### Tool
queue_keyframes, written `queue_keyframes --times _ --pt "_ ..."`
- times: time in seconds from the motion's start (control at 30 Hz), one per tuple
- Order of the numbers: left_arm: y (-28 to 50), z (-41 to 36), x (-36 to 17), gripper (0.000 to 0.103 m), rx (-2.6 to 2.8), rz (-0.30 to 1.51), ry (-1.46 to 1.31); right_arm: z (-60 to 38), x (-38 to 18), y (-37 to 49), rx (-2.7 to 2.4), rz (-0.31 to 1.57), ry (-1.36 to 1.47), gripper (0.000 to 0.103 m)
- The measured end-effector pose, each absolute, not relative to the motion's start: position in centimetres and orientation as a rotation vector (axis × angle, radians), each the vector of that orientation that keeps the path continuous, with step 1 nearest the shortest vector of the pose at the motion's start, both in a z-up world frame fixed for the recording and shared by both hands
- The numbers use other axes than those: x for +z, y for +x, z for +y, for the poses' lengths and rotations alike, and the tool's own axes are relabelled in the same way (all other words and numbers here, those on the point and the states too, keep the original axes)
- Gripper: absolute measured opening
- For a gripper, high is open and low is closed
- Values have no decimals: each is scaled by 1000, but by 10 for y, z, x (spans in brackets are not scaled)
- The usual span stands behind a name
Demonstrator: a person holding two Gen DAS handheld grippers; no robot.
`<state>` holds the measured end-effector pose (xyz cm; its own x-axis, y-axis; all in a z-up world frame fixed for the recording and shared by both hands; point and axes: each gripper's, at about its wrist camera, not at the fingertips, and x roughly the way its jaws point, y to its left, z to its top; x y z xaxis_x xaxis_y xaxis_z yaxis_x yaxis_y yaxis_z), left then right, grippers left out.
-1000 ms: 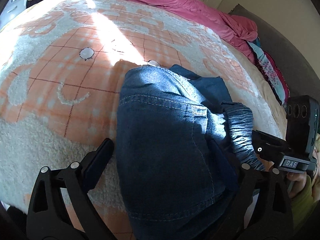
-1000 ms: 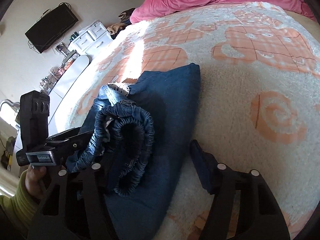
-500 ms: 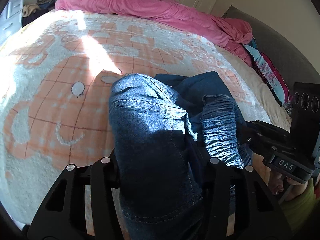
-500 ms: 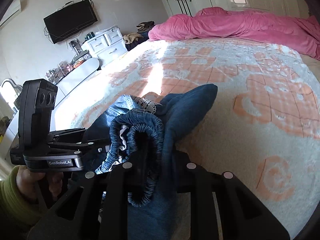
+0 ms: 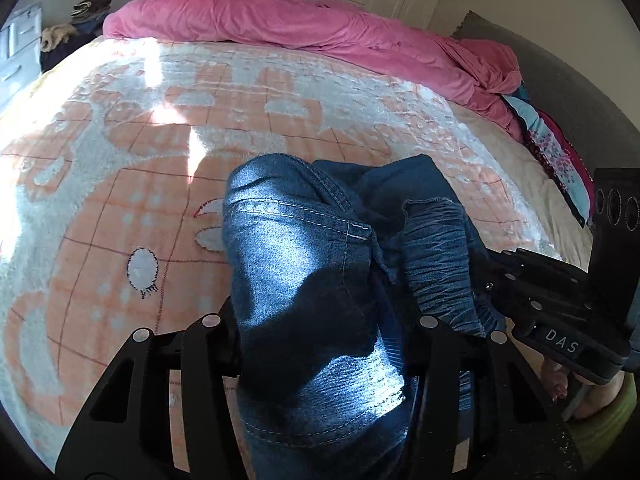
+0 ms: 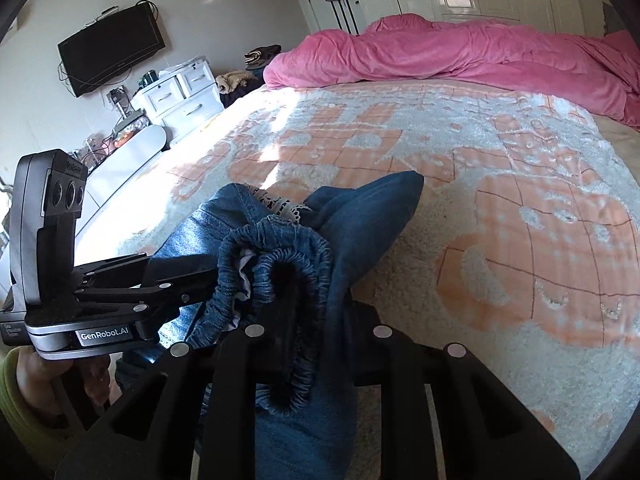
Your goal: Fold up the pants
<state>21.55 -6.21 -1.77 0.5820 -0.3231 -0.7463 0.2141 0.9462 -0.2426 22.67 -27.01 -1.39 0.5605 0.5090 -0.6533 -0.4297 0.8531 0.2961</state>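
The blue denim pants (image 5: 304, 280) are bunched and lifted off the orange-and-white bedspread (image 5: 120, 184). My left gripper (image 5: 320, 344) is shut on the denim near a stitched seam. My right gripper (image 6: 316, 332) is shut on the elastic waistband (image 6: 280, 264) of the pants (image 6: 360, 216). The right gripper shows at the right of the left wrist view (image 5: 560, 312); the left gripper shows at the left of the right wrist view (image 6: 120, 292). The two grippers are close together, side by side.
A crumpled pink duvet (image 5: 320, 28) lies along the far edge of the bed. Folded colourful clothes (image 5: 552, 144) sit at the right edge. A white dresser (image 6: 176, 96) and a wall TV (image 6: 112, 48) stand left of the bed.
Both grippers closed on the pants and lifted them. The denim has risen off the bedspread and bunched up between the two grippers.
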Motion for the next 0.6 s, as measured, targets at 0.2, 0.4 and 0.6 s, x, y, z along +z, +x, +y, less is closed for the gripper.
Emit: queue_keyframes --times 0.2,0.4,0.6 --pt "215 -58 -34 50 -298 914 -146 -272 -33 229 495 851 82 27" --pt "213 -52 -42 66 -280 928 -153 -280 -44 232 427 890 82 45" --pt "200 -45 -38 82 -261 914 -164 -286 -39 221 388 869 67 57"
